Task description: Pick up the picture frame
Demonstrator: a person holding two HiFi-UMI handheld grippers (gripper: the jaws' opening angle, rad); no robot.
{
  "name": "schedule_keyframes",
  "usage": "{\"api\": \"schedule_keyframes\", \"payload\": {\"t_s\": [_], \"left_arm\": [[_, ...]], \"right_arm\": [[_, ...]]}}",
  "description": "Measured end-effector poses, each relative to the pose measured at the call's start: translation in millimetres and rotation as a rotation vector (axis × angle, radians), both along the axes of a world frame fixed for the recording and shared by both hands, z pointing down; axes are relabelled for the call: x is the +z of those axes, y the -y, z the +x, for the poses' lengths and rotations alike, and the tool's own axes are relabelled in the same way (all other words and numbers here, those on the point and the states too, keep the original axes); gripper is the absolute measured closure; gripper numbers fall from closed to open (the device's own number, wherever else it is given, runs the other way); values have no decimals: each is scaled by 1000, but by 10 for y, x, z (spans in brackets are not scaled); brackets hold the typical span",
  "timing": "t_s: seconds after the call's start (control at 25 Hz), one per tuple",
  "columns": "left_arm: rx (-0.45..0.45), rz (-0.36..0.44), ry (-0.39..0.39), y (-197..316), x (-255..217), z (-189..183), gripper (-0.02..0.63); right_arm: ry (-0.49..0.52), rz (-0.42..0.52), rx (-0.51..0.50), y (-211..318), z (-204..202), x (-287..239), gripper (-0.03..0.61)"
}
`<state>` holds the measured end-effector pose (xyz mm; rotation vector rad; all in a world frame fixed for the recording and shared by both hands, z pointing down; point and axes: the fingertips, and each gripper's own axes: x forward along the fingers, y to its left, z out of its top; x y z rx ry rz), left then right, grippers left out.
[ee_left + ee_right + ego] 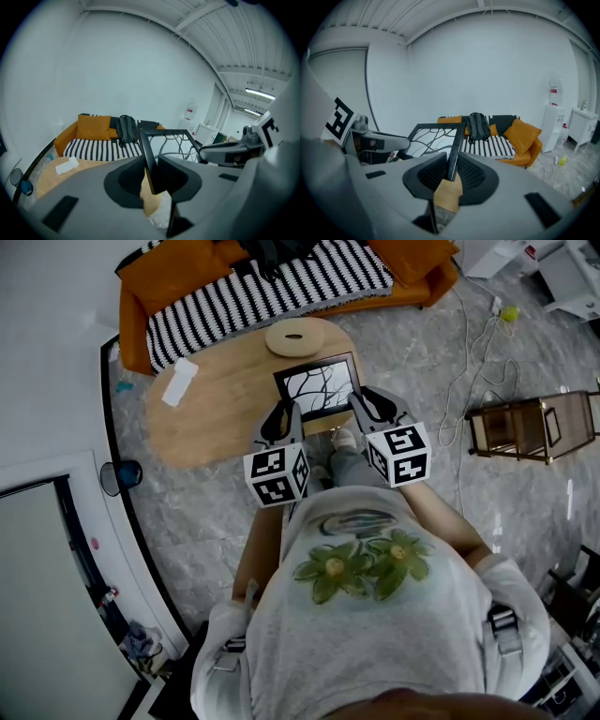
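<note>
The picture frame (319, 385) spans the gap between my left claw (281, 416) and right claw (372, 404), and each claw's jaws are clamped on one of its edges. Just behind it a round wooden disc (298, 337) blocks the far way. The worktop (216, 418) lies bare to my left up to a white scrap (178, 381). The sofa (141, 301) closes the far side. On my right, the floor (422, 352) has loose cables (466, 371), with a glass side table (525, 427) beyond them.

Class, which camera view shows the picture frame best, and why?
The head view: it looks down on the picture frame, showing most of its front and branch artwork. The two gripper views catch it edge-on between their jaws, the artwork foreshortened.
</note>
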<state>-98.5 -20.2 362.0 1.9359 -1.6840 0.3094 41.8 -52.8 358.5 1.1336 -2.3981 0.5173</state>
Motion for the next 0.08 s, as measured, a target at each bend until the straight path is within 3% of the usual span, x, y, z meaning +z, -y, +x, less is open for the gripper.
{"api": "schedule_keyframes", "payload": {"t_s": [0.08], "left_arm": [[-4,1,-4,13,-2,-8,517]], "right_arm": [[0,1,-1,18,-8,4,500]]}}
